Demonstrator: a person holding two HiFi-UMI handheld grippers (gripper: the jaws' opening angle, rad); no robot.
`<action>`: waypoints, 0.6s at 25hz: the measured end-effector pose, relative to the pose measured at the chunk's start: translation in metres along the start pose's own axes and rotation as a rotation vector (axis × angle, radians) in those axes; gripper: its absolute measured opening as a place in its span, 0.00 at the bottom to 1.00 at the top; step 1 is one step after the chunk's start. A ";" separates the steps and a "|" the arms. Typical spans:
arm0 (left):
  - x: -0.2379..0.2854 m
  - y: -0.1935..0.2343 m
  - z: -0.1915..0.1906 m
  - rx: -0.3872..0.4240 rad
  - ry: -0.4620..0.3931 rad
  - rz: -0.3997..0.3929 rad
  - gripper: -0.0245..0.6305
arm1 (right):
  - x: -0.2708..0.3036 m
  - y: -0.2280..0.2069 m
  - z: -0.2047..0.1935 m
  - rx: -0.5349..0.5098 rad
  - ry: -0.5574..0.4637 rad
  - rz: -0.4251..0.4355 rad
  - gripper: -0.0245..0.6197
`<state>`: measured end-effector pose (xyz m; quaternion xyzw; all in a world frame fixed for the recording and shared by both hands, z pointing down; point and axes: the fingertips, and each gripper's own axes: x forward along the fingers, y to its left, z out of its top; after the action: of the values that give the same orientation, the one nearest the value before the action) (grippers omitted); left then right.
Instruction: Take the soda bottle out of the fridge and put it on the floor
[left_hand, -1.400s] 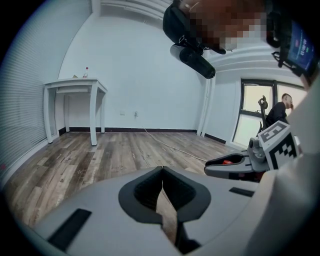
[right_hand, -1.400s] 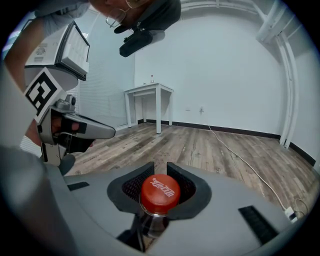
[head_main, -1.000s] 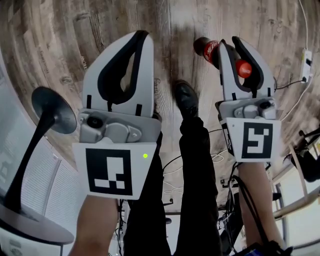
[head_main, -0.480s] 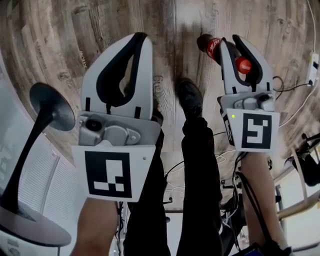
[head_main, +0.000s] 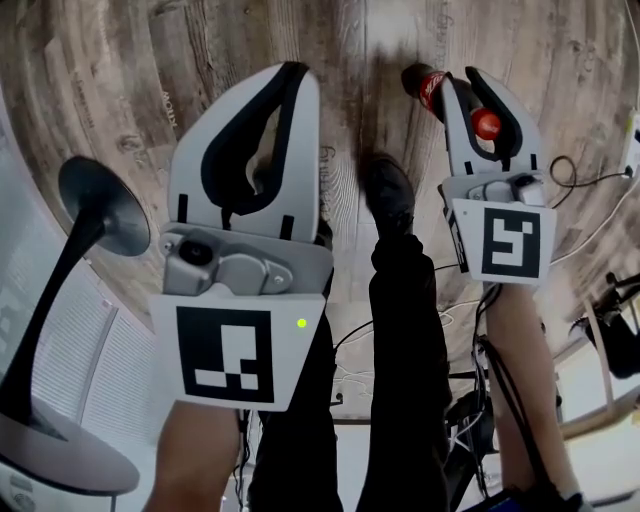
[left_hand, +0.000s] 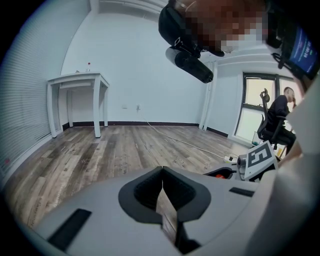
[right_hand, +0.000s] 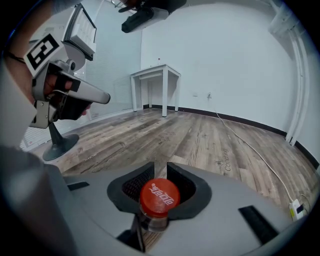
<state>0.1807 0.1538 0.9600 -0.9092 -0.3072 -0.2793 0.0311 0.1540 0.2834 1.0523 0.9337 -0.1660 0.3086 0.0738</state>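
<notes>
In the head view, the soda bottle (head_main: 424, 86) was gripped by its neck in the right gripper (head_main: 466, 92), above the floor (head_main: 150, 90) and just past the person's shoe (head_main: 388, 195). It was probably held that way so its bottom could be set down flat. The left gripper (head_main: 292, 72) was closed and empty, off to the side.

In the left gripper view, its jaws were pressed together on nothing.

In the right gripper view, the red cap (right_hand: 159, 197) was seen sticking out between the closed jaws.

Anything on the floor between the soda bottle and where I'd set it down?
Nothing visible. The soda bottle in the right gripper hangs over bare wood floor; the shoe lies off to its left.
</notes>
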 end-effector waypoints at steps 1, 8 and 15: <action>-0.001 0.000 -0.001 -0.002 0.000 0.002 0.06 | 0.000 0.002 -0.005 0.001 0.023 0.006 0.18; -0.006 0.001 -0.004 -0.002 0.001 0.005 0.06 | 0.004 0.008 -0.016 -0.017 0.064 0.016 0.18; -0.011 0.006 -0.002 -0.001 -0.008 0.010 0.06 | 0.010 0.012 -0.023 -0.026 0.109 0.002 0.18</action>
<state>0.1757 0.1428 0.9559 -0.9118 -0.3026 -0.2759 0.0309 0.1445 0.2756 1.0770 0.9143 -0.1665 0.3568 0.0946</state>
